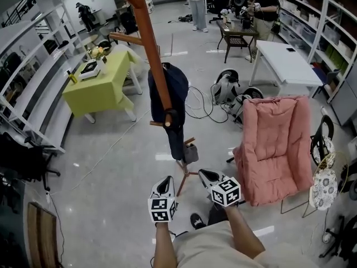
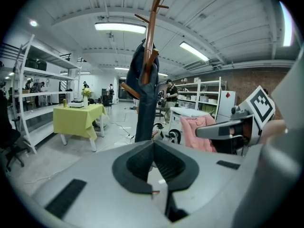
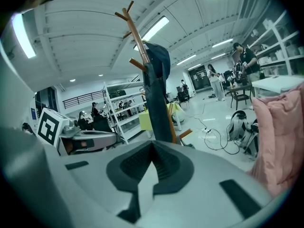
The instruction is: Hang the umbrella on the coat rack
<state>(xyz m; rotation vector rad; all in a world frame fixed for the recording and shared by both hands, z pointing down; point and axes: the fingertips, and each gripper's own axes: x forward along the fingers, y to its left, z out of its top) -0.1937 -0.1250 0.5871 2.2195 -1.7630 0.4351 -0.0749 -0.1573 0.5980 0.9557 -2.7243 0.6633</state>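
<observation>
Looks pretty much done to me: the umbrella (image 1: pixel 170 94) is hanging on the rack (image 1: pixel 146 27), dangling beside its post. The left hand-held gripper (image 1: pixel 166 184) and right hand-held gripper (image 1: pixel 205 176) are both sitting pinched closed and empty, hovering apart from it.

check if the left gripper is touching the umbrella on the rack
Apart. The head view shows bare floor between the left gripper and the umbrella, which hangs on the coat rack.
</observation>
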